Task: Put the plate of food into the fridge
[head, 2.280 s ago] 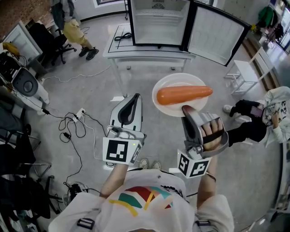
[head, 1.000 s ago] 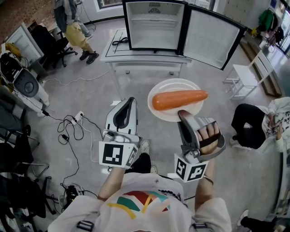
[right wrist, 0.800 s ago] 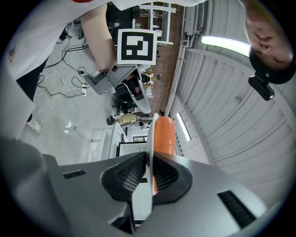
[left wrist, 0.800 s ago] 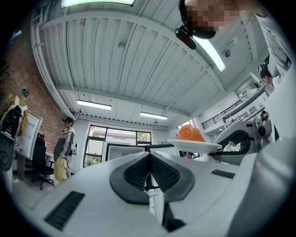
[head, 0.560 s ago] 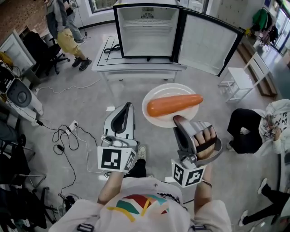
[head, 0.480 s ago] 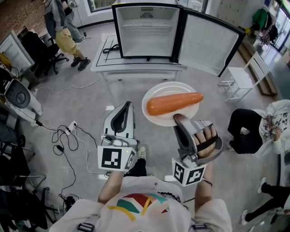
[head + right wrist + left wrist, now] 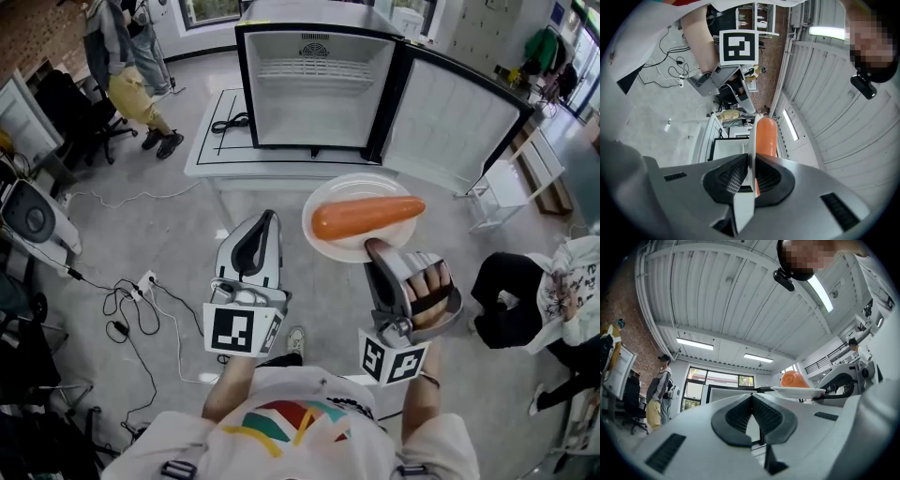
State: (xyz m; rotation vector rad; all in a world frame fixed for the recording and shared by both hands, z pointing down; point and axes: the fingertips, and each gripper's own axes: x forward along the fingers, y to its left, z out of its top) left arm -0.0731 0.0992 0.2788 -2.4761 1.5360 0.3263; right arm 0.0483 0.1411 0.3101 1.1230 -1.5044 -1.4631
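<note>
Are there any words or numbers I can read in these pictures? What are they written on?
No readable words or numbers anywhere.
Left marker cube and right marker cube: only black-and-white square patterns, no letters.
Fridge: no label visible.
Seated person's top: dark print, too small to read.

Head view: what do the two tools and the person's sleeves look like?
The left tool and the right tool both have light grey, tapered shells with black ribbed pads. Each carries a white cube with black square markers. The person wears a short-sleeved white shirt with teal, red and yellow stripes.
</note>
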